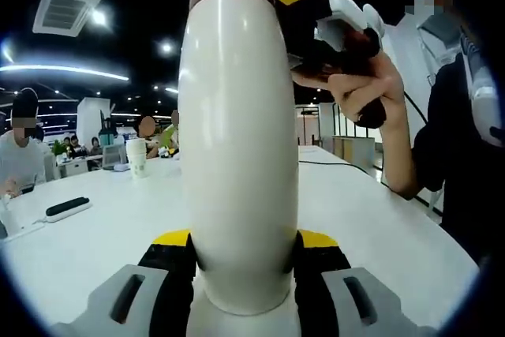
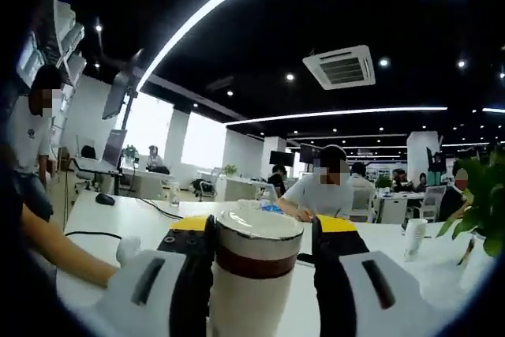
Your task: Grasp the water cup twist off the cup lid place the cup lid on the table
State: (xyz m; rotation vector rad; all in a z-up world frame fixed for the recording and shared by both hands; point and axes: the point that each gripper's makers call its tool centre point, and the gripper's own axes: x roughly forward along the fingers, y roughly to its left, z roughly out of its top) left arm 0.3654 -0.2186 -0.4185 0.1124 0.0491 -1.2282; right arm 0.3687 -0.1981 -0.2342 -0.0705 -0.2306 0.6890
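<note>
The left gripper view sits low, very close to the water cup (image 1: 237, 140), looking along its body over the surface (image 1: 102, 242) toward seated people. The right gripper view looks across the cup lid (image 2: 259, 236) from just behind, facing the office ceiling and desks. Both views share the cup.

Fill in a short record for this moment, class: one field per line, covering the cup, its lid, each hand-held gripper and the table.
cup: white water cup, upright, held at its base
lid: cup lid on the cup, above a brown band
left hand-held gripper: jaws closed on the cup's lower body
right hand-held gripper: jaws on either side of the lid, at the cup's top
table: white table, with a paper cup standing farther back
step: lid not yet off
</note>
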